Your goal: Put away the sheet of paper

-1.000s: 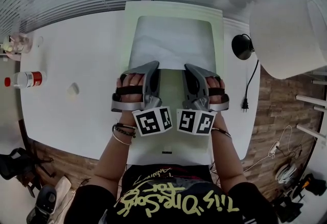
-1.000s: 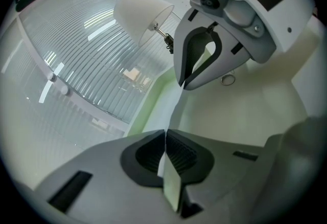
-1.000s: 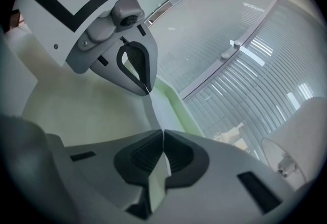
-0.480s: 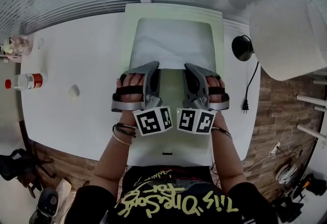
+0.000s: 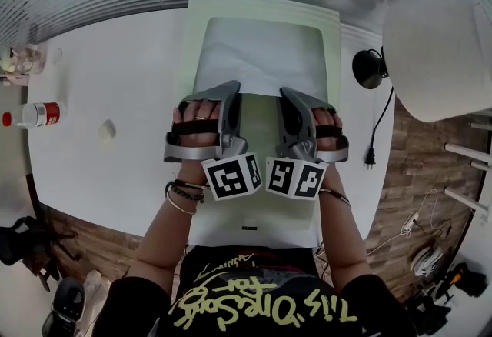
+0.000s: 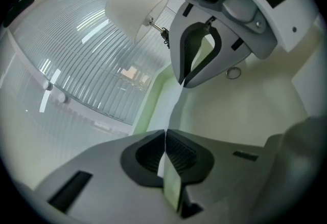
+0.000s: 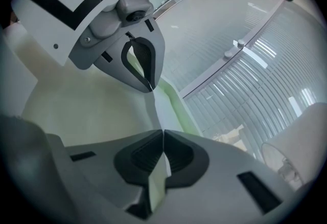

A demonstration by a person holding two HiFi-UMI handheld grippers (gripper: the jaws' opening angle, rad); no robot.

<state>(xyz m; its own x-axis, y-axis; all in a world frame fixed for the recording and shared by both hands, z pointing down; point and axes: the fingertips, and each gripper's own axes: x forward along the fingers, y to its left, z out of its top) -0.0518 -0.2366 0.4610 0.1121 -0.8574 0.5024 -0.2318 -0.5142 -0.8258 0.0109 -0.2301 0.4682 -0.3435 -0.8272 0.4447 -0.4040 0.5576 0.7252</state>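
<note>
White desk [image 5: 115, 74], left hand-held gripper [image 5: 231, 89], right hand-held gripper [image 5: 286, 94] side by side, both pinching paper sheet [image 5: 257, 58]

The left gripper [image 6: 165, 138] has its jaws pressed together on the sheet of paper [image 6: 171, 99], seen edge-on above a pale green surface [image 6: 152, 96]. The sheet runs up to the right gripper [image 6: 183, 83], likewise clamped on it. Behind are a white-shaded lamp [image 6: 135, 5] and window blinds [image 6: 76, 64].
</note>
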